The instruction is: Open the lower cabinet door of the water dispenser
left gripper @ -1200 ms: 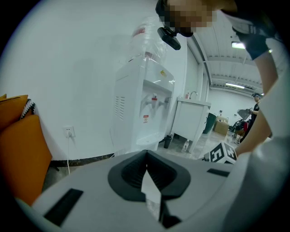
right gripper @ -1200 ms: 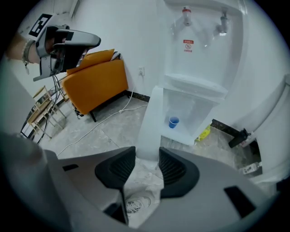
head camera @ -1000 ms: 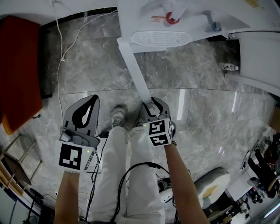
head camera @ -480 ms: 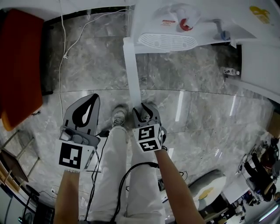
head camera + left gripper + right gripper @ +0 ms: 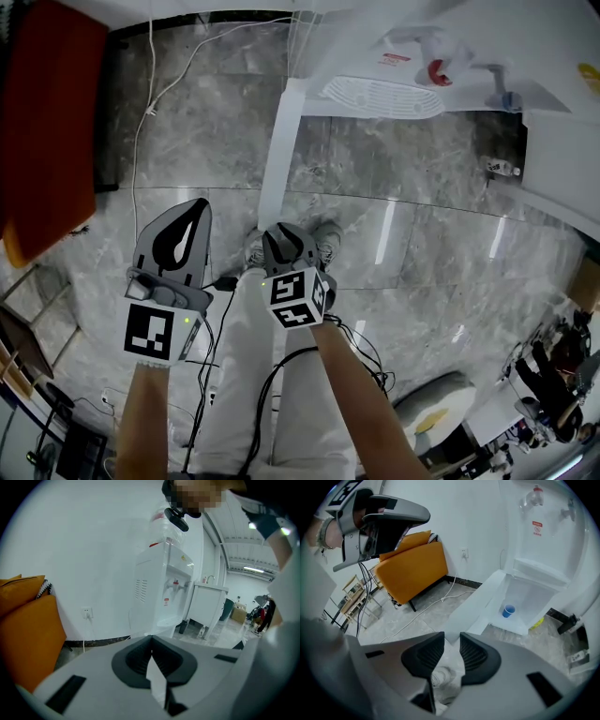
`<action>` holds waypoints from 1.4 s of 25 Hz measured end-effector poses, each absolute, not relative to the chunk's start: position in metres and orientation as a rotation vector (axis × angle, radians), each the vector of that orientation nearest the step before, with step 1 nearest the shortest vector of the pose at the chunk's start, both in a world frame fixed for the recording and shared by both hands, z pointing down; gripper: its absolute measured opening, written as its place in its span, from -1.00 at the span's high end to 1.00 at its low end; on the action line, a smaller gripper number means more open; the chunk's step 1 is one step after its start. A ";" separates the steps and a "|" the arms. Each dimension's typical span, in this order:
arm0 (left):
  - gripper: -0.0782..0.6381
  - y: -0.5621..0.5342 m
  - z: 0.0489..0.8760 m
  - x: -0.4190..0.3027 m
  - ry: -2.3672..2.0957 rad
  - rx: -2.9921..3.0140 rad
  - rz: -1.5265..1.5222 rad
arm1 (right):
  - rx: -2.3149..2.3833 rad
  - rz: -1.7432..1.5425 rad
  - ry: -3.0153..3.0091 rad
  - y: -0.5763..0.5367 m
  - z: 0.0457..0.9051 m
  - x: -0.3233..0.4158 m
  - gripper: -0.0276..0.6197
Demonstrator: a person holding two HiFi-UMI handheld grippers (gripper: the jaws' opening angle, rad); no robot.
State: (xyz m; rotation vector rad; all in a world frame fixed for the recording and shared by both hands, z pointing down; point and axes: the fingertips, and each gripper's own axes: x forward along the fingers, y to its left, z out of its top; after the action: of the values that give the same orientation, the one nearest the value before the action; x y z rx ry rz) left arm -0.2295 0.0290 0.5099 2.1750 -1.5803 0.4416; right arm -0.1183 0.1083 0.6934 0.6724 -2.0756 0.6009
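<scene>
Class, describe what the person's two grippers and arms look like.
The left gripper and right gripper have grey shells and black ribbed pads; each carries a black-and-white marker cube. Black cables trail behind. No sleeves. The right jaws are closing, the cabinet door's corner at their tips.

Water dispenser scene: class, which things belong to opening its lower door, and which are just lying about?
Belong to the job:
water dispenser
lower cabinet door, swung open
right gripper, jaws closing, the door's corner between their tips

Just lying about:
blue cup inside the cabinet
orange sofa
white cable
left gripper, shut, empty
</scene>
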 end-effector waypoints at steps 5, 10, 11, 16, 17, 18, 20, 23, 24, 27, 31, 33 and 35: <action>0.76 0.028 0.511 -0.232 -1.596 2.158 0.441 | 0.652 0.622 -2.085 0.109 0.695 -0.124 0.60; 0.76 0.024 0.498 -0.227 -1.604 2.171 0.430 | 0.714 0.678 -2.094 0.100 0.683 -0.112 0.69; 0.76 0.022 0.493 -0.226 -1.603 2.175 0.424 | 0.738 0.667 -2.095 0.094 0.677 -0.107 0.80; 0.76 0.006 0.450 -0.209 -1.580 2.257 0.388 | 0.851 0.635 -2.156 0.060 0.622 -0.088 0.91; 0.76 0.003 0.438 -0.205 -1.574 2.283 0.385 | 0.872 0.630 -2.172 0.053 0.608 -0.084 0.91; 0.76 0.000 0.426 -0.202 -1.567 2.308 0.383 | 0.893 0.622 -2.186 0.046 0.593 -0.081 0.91; 0.76 -0.005 0.399 -0.197 -1.563 2.348 0.370 | 0.935 0.602 -2.212 0.035 0.560 -0.075 0.91; 0.76 -0.011 0.353 -0.193 -1.574 2.400 0.343 | 0.997 0.568 -2.252 0.020 0.511 -0.069 0.91; 0.76 -0.012 0.338 -0.191 -1.574 2.418 0.344 | 1.016 0.558 -2.267 0.016 0.494 -0.068 0.91; 0.76 -0.011 0.292 -0.184 -1.569 2.472 0.335 | 1.065 0.518 -2.313 0.005 0.440 -0.064 0.91; 0.76 -0.005 0.239 -0.178 -1.551 2.540 0.310 | 1.105 0.449 -2.373 -0.001 0.374 -0.061 0.91; 0.76 -0.002 0.216 -0.175 -1.537 2.566 0.302 | 1.118 0.417 -2.403 -0.002 0.344 -0.058 0.91; 0.76 -0.001 0.195 -0.172 -1.527 2.594 0.303 | 1.143 0.385 -2.419 -0.003 0.316 -0.051 0.91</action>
State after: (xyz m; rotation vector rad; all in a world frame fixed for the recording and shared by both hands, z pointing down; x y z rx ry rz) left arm -0.1717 -0.0006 0.1949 2.5943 -1.5266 0.3030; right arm -0.0507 -0.0030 0.3156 1.1431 -2.4195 0.3854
